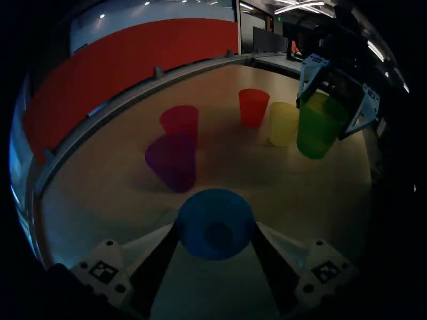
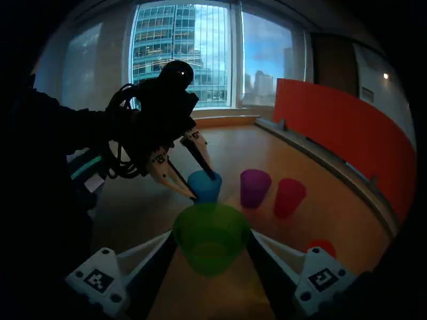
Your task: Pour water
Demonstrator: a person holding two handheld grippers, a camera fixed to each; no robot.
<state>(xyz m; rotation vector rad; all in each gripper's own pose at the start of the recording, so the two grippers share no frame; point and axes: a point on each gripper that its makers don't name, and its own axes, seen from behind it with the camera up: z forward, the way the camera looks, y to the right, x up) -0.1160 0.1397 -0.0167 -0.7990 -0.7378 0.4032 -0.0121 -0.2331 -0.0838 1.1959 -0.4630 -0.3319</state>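
**A:** On the table (image 1: 107, 186), what stood loose?

**B:** Four cups. In the left gripper view a purple cup (image 1: 173, 160) stood nearest, with a pink cup (image 1: 181, 121) just behind it. A red cup (image 1: 253, 105) stood farther off to the right, and a yellow cup (image 1: 283, 122) just right of that one. A long red wall (image 1: 133, 58) ran along the table's far edge.

**A:** And the left gripper (image 1: 216, 229)?

**B:** Both its fingers pressed the sides of a blue cup (image 1: 216, 218), mouth toward the camera.

**A:** The right gripper (image 2: 211, 234)?

**B:** It clamped a green cup (image 2: 211, 242) the same way. In the left gripper view that cup hung tilted at the far right, just beside the yellow one.

**A:** How close were the two held cups?

**B:** In the right gripper view the blue cup sat just beyond the green one's rim, with the purple cup to its right and a window (image 2: 187, 53) far behind.
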